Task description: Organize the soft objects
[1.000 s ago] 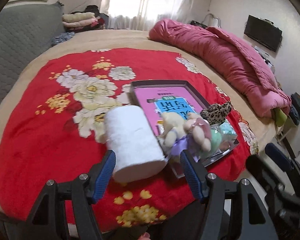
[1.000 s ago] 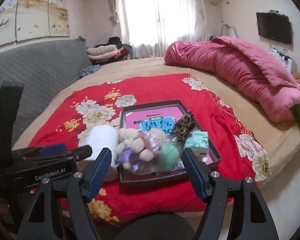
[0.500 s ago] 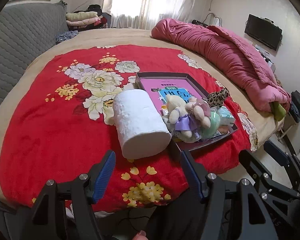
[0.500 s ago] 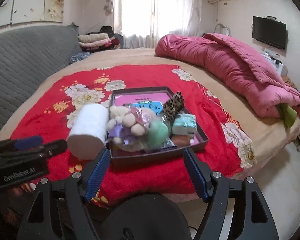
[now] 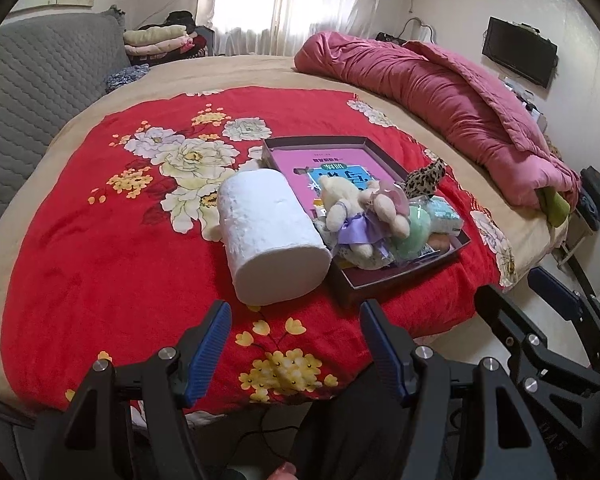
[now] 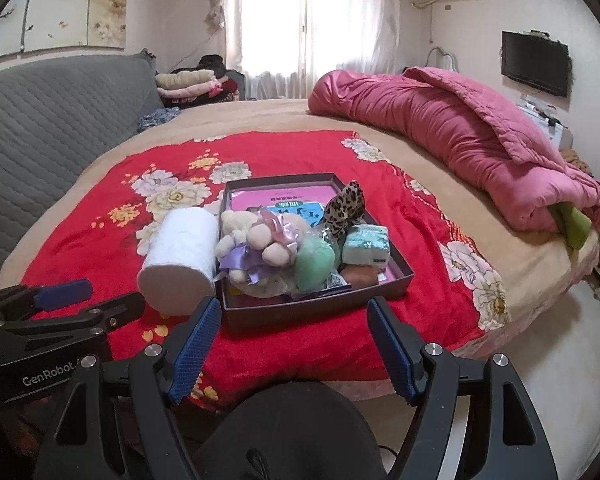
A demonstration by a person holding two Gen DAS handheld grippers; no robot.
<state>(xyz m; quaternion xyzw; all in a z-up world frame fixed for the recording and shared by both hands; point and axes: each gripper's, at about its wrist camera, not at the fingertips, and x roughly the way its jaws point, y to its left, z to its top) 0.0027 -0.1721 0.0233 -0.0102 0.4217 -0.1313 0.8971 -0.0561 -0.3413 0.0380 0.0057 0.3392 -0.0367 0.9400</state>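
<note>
Two tools are hanging near the front edge of the bed, and both are standing spread wide with nothing between their blue pads. The left tool [image 5: 294, 342] is pointing down at the red flower blanket [image 5: 100, 240], just in front of the white roll [image 5: 270, 236]. The right tool [image 6: 294, 338] is pointing at the dark box [image 6: 316, 312], and its pads are sitting apart from the box's front wall.

The white roll is lying on its side on the blanket. It is touching the left side of the box, with its flat round end facing the tools.

The box is sitting on the red blanket near the bed's front edge. A pink book [image 6: 284, 198] is lying flat in the bottom of it. Soft things are piling up in the front half of the box. A cream teddy bear [image 6: 256, 240] with a purple ribbon is lying on the left side. A green ball [image 6: 314, 258] is resting just beside the bear. A leopard print cloth [image 6: 344, 208] is poking up behind the ball. A pale green pack [image 6: 368, 244] is sitting at the right side, and something small and brown [image 6: 360, 276] is lying in front of it.

A big pink quilt [image 6: 460, 128] is bunching up along the right side of the bed, well apart from the box. Folded clothes [image 6: 188, 84] are stacking up far back by the window.
</note>
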